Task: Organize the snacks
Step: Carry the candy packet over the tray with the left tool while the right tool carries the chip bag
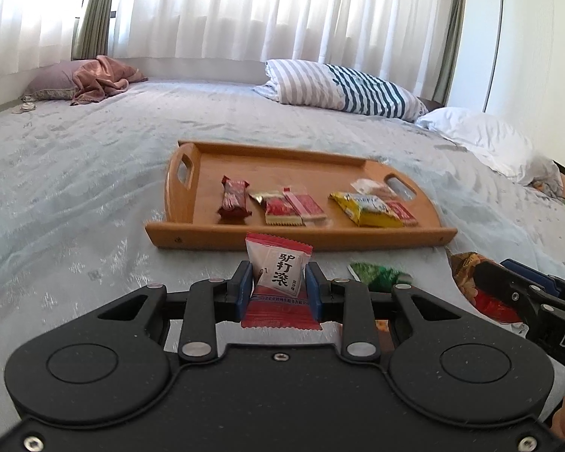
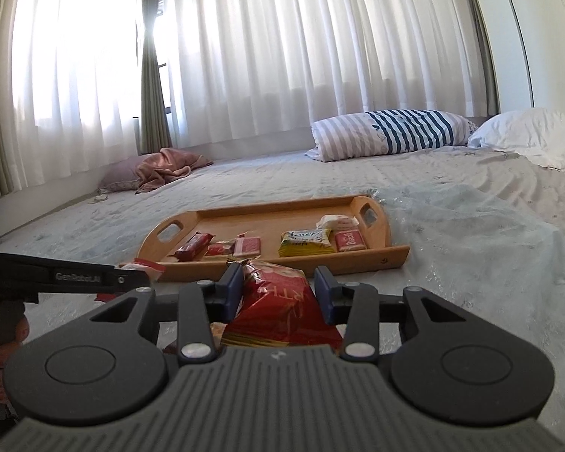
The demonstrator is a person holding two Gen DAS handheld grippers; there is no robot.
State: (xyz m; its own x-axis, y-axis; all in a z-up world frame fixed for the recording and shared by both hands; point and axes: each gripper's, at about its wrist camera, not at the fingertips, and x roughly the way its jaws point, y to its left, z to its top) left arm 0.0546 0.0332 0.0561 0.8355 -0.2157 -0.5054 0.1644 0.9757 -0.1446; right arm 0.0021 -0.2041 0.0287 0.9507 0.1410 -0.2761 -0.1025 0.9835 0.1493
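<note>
Nearest, the left claw (image 1: pixel 278 286) pinches a small red-and-white sachet (image 1: pixel 278 275) between its blue pads, jaws drawn in tight on the packet's sides, so that it stands upright with its serrated top edge and black printed characters facing forward; held this way it looks ready to be carried over the tray's low front wall. Beside it, the right claw (image 2: pixel 278 293) is closed on a bulkier red crinkly bag (image 2: pixel 278 305), the foil bulging between the pads, its jaws standing wider simply because the bag is fatter. A green packet (image 1: pixel 380 275) lies loose on the bed (image 1: pixel 75 188) just beyond the left claw, probably waiting its turn. Farther on, the wooden tray (image 1: pixel 301 237) sits flat on the bedspread and already carries snacks set in a rough row: a dark red bar (image 1: pixel 234 199) at the left, red-and-cream packets (image 1: pixel 293 207) in the middle, a yellow packet (image 1: pixel 365 207) toward the right handle. That tidy row suggests sorting is partly done. Behind lie a striped pillow (image 1: pixel 342 86) and the white curtains (image 1: pixel 245 11).
</note>
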